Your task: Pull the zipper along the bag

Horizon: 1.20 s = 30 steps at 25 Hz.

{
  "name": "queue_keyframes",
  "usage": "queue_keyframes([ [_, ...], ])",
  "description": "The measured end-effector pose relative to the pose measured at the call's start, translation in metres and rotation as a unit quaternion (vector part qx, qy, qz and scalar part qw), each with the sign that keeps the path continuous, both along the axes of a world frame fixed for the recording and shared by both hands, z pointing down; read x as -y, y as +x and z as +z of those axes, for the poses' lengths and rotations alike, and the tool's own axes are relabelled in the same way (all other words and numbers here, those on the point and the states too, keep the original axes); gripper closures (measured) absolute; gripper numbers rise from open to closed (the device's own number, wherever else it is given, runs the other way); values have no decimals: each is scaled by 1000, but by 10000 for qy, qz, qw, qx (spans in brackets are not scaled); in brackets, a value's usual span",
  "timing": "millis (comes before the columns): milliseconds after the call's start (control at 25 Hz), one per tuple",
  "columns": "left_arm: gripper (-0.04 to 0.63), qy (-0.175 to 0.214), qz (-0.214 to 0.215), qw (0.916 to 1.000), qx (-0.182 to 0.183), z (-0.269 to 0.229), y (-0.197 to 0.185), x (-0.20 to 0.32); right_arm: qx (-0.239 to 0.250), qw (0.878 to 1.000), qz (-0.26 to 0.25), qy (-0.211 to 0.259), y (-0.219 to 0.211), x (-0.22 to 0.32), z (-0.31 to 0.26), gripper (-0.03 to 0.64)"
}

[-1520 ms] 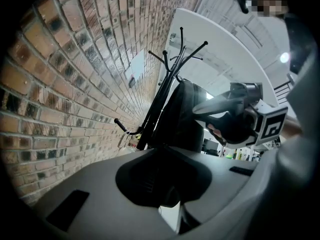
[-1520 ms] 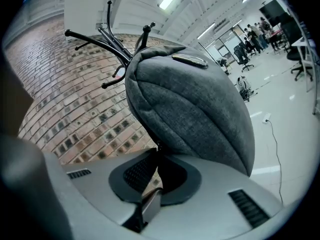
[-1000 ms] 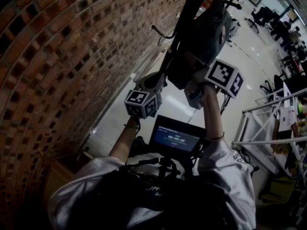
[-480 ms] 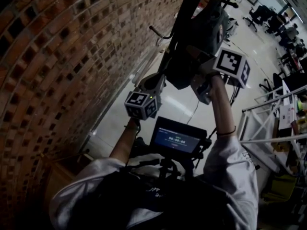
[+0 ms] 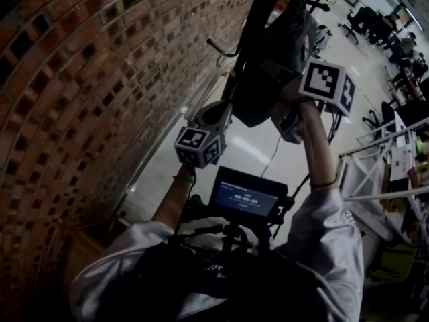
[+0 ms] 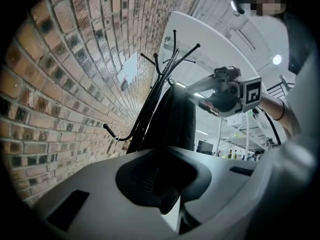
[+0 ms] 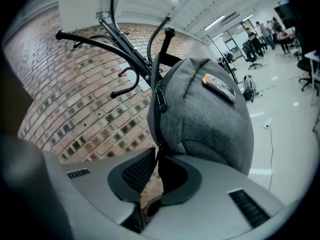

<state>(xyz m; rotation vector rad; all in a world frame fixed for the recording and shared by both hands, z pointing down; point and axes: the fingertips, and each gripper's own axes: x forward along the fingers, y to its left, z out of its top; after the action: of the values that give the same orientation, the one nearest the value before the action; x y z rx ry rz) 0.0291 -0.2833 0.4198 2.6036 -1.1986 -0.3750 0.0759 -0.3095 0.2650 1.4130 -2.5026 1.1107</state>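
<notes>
Your right gripper (image 7: 156, 160) sits just under the grey bag (image 7: 205, 119). Its jaws are narrowly apart and have just been opening, and the lower end of the zipper (image 7: 159, 96) runs down between their tips. Your left gripper (image 6: 162, 184) is clamped on a dark fold at the bag's bottom edge. There is one bag with one zipper, hanging on one coat stand (image 7: 112, 44) beside the brick wall (image 5: 80, 99). Your right arm (image 5: 320, 159) reaches up high, and your left forearm (image 5: 174, 196) is raised lower, nearer the wall.
</notes>
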Motion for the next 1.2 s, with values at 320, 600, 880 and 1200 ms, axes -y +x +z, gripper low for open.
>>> queue_keyframes([
  [320,572,283,34,9993,-250,-43,-8,7,-16,9994,-99,-345,2,-1,5,588],
  [600,572,476,249,9983,-247,-47,11,2,-55,9982,-179,-574,8,1,1,588],
  [880,572,607,483,9968,-214,-56,27,0,-469,9986,-258,26,2,-2,3,581],
  [1200,572,1182,700,9897,405,-91,50,9,-339,9987,-340,187,2,-10,5,583],
])
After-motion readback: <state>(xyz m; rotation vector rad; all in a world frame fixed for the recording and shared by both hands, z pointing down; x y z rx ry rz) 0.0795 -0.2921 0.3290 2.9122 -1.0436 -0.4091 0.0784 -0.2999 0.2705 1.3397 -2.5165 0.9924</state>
